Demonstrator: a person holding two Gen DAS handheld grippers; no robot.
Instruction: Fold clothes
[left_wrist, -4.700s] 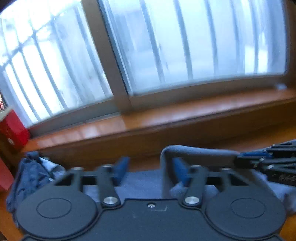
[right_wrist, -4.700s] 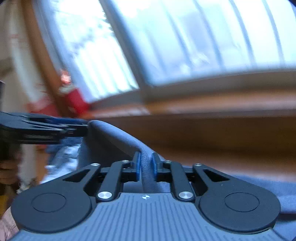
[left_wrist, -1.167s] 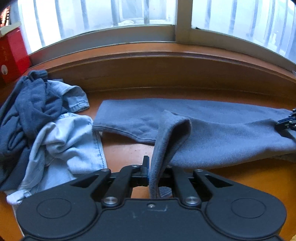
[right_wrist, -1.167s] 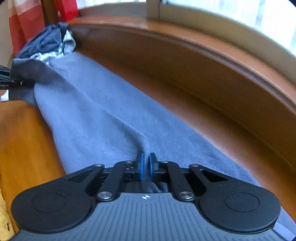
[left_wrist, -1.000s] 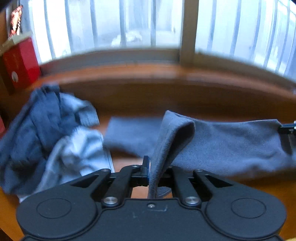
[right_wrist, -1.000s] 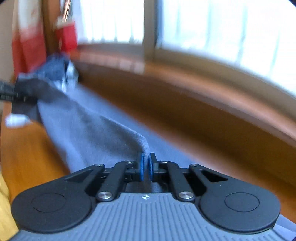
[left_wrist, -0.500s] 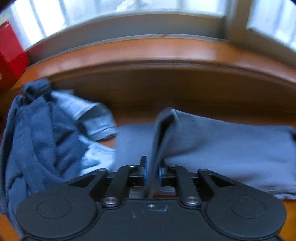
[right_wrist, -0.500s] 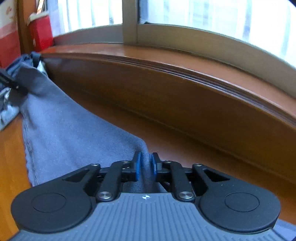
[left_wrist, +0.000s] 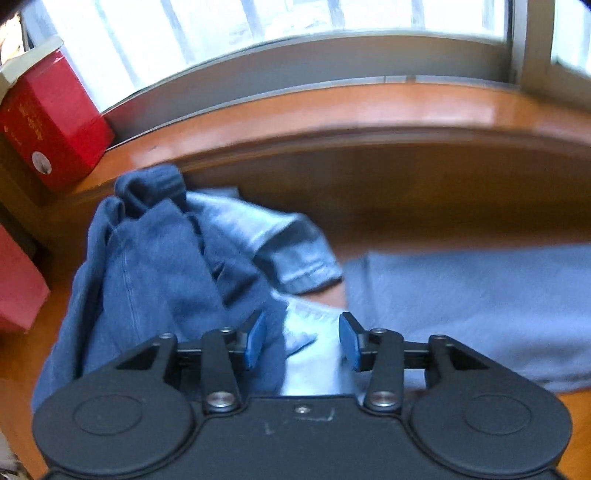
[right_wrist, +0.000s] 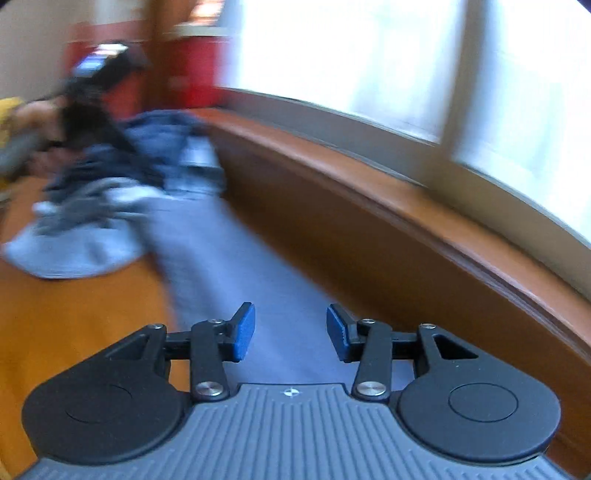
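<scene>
Released, the grey garment lies flat; both grippers' jaws are opening, empty; no legible writing.

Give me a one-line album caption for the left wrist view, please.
Left hand-held gripper, jaws opening and gripping nothing, above a heap of blue clothes beside a flat grey garment.

- Daylight came through the window, which was blown out to white in both views.
- The sill caught a soft sheen; the wall under it lay in shadow.
- The right wrist view was badly smeared by motion, most of all the clothes at the left.
- The left wrist view was only slightly soft.
- Straight edges bowed towards the frame edges, and the corners went dark.
</scene>
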